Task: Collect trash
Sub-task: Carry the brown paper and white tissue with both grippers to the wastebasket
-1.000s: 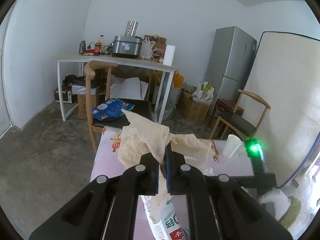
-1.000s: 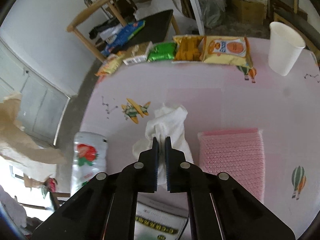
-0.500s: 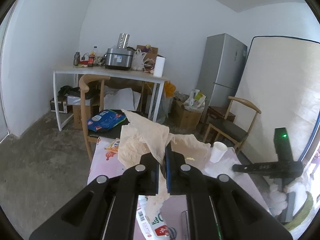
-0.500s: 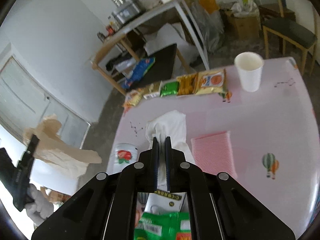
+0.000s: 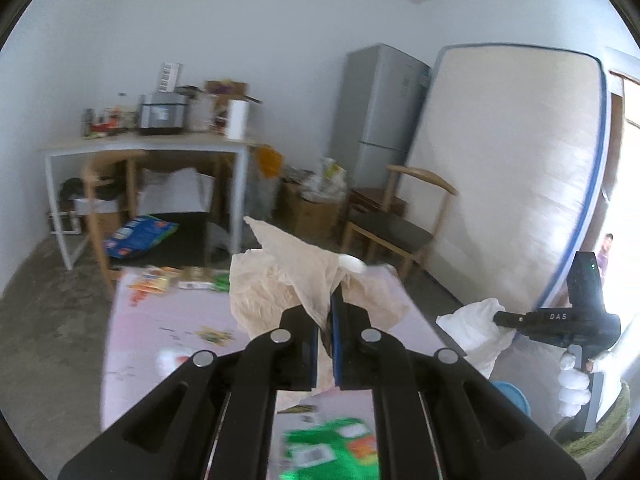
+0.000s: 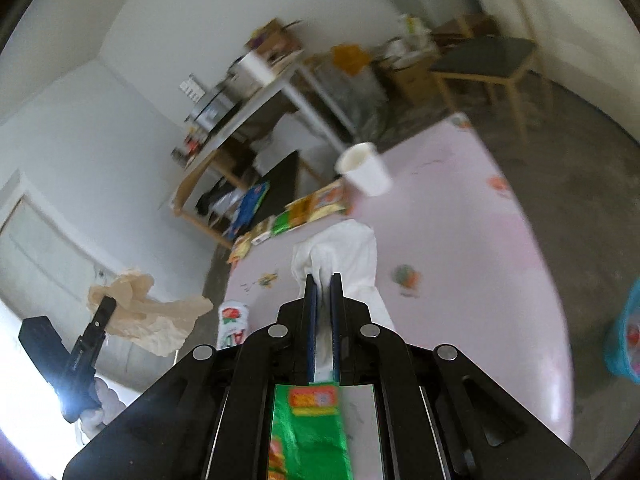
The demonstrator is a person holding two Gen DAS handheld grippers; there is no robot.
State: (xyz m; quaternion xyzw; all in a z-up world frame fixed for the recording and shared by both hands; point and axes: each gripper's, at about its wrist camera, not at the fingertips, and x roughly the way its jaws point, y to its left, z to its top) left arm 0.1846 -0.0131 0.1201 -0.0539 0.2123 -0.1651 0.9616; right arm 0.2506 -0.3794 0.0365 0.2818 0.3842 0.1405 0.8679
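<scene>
**Both jaws loaded with waste paper above the table**

My left gripper [image 5: 326, 312] is clamped on crumpled beige paper [image 5: 280, 280], centre frame. My right gripper [image 6: 323, 284] pinches a crumpled white tissue [image 6: 344, 248], centre frame, above the pink table [image 6: 460, 240]. A white paper cup [image 6: 366, 168] stands on the table in the upper centre of the right view.

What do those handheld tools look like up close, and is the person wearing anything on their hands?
Each claw is matte black plastic: two flat fingers lined with blue pads, on angular linkage arms dotted with round silver rivets. Seen from the left wrist camera, the right claw has a pistol-style black handle with a small green light and white lettering. A white glove covers the hand gripping it. No cables show.
</scene>
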